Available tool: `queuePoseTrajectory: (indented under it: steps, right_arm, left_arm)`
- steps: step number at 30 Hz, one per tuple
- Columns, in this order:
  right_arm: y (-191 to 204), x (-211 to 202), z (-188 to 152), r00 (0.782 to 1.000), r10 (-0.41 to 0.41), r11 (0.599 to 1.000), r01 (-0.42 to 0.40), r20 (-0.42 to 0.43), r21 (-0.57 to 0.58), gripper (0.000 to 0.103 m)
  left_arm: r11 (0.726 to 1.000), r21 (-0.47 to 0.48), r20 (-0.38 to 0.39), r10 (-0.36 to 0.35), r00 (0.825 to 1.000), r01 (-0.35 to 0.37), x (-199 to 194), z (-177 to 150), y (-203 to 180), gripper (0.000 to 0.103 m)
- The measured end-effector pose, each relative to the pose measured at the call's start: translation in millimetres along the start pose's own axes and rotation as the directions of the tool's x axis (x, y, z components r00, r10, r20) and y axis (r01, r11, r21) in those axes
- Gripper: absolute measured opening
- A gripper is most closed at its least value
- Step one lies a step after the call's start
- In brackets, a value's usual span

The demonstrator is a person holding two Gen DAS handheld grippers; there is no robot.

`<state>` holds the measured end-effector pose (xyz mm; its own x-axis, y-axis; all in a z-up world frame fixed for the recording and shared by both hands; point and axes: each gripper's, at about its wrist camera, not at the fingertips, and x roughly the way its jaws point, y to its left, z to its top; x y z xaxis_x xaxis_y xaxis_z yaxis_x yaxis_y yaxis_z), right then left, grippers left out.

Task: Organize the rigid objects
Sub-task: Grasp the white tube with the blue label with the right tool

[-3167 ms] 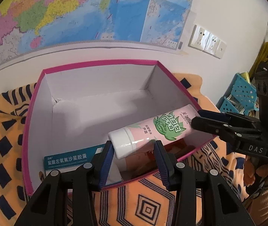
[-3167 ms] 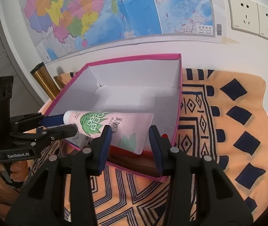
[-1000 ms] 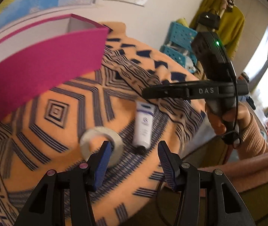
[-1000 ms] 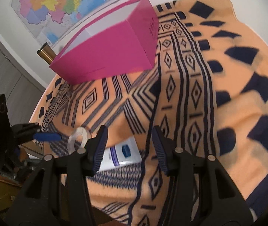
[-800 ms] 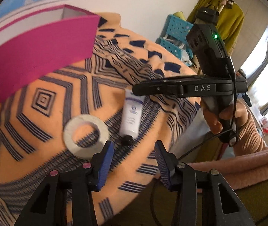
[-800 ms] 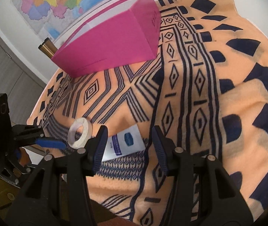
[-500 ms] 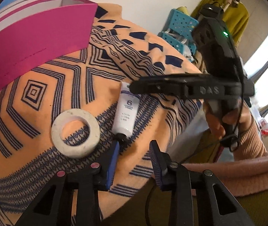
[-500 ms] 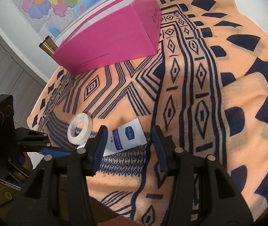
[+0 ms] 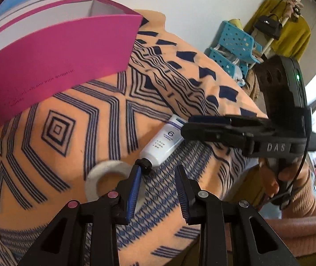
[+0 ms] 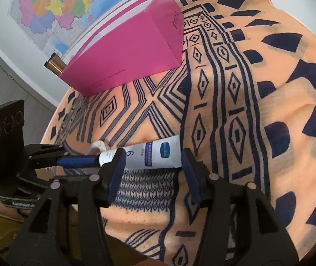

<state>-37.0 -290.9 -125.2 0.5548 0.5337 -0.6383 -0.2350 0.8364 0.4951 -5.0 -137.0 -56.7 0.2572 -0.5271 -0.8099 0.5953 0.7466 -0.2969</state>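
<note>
A white tube point(image 9: 166, 141) with a black cap lies on the orange patterned cloth, in front of the pink box point(image 9: 58, 55). A white tape ring point(image 9: 104, 173) lies just left of the cap. My left gripper point(image 9: 158, 169) has its jaws drawn close, and the cap touches its left fingertip with nothing pressed between the pads. In the right wrist view the tube point(image 10: 162, 153) lies crosswise just beyond my right gripper point(image 10: 151, 157). Its jaws are opening, straddle the tail end and do not press it. In the left wrist view the right gripper point(image 9: 189, 126) reaches over the tail.
The pink box point(image 10: 131, 51) stands open-topped at the back near the wall map point(image 10: 69, 4). A gold cylinder point(image 10: 54, 65) leans beside it. Blue baskets point(image 9: 235, 46) and a yellow garment point(image 9: 291, 26) stand off the table's right. The cloth's front edge drops off just below both grippers.
My left gripper's jaws have narrowed and it has moved in until its left fingertip meets the tube's cap. My right gripper has spread a little around the tail.
</note>
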Motion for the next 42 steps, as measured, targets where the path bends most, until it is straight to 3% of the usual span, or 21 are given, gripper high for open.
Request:
queuePoseTrajectory:
  steps: [11,19,34,42]
  right_arm:
    - [8,7,14,0.999,0.033,0.999,-0.033,0.037,0.014,0.056]
    - [26,32,21,0.999,0.034,0.999,-0.033,0.025,-0.030,0.056]
    - [36,47,23,0.999,-0.029,0.997,0.030,0.021,-0.074,0.056]
    - [37,45,25,1.000,-0.002,0.998,0.003,0.029,-0.062,0.056]
  left_arm:
    - [0.995,-0.015,0.062,0.103,0.993,-0.102,-8,15,23,0.031]
    - [0.984,-0.070,0.055,0.166,0.985,-0.162,-6,12,55,0.031]
    - [0.983,-0.073,0.075,0.175,0.982,-0.170,-6,10,59,0.031]
    - [0.981,-0.085,0.084,0.182,0.980,-0.175,-10,12,60,0.033]
